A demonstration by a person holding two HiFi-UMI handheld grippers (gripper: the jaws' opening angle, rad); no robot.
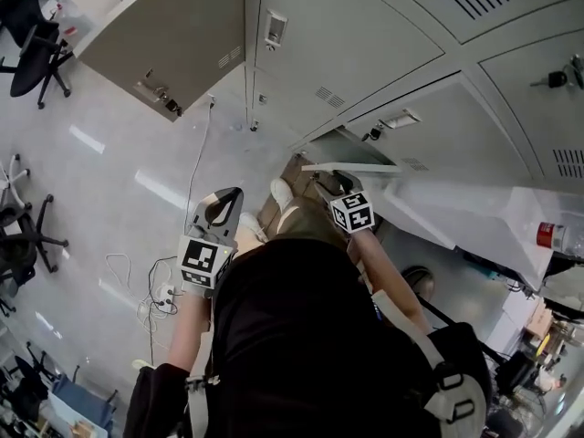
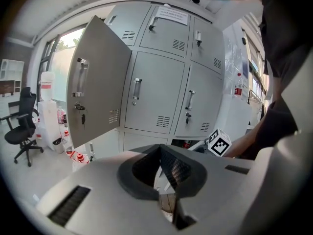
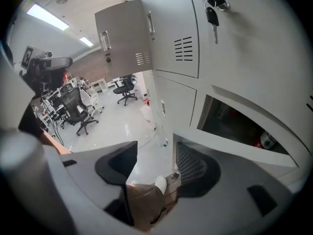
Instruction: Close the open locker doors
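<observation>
The right gripper (image 3: 156,153) has its fingers spread, with nothing between them but the person's trouser leg and shoe far below. Its right finger (image 3: 195,168) lies just beside the free edge of the low door (image 3: 230,153). I cannot tell whether they touch. From the head view the right gripper (image 1: 334,184) sits at that door's (image 1: 351,153) near edge, and the door stands swung well out from its frame. The left gripper (image 2: 160,153) has its fingers pressed together and holds nothing. It hangs left of the low door, well apart from it (image 1: 226,203).

The step in hand looks like shutting the low door, and none of the task seems done yet. To do it well:

- Lay the outer side of a finger flat on the door face near the free edge, where leverage is best.
- Push steadily along the door's swing until it seats in the frame.
- Do not pinch the thin edge, since a finger could get caught in the closing gap.
- Keep the shoe clear of the swing.

Behind the low door its compartment (image 3: 234,124) is dark, with a red-and-white item inside.

Up and left of the low door, farther off, the upper door (image 1: 173,35) also stands wide open, its handle and key showing (image 2: 98,82). It would suit the idle left gripper next. Office chairs (image 3: 73,109) stand beyond.
</observation>
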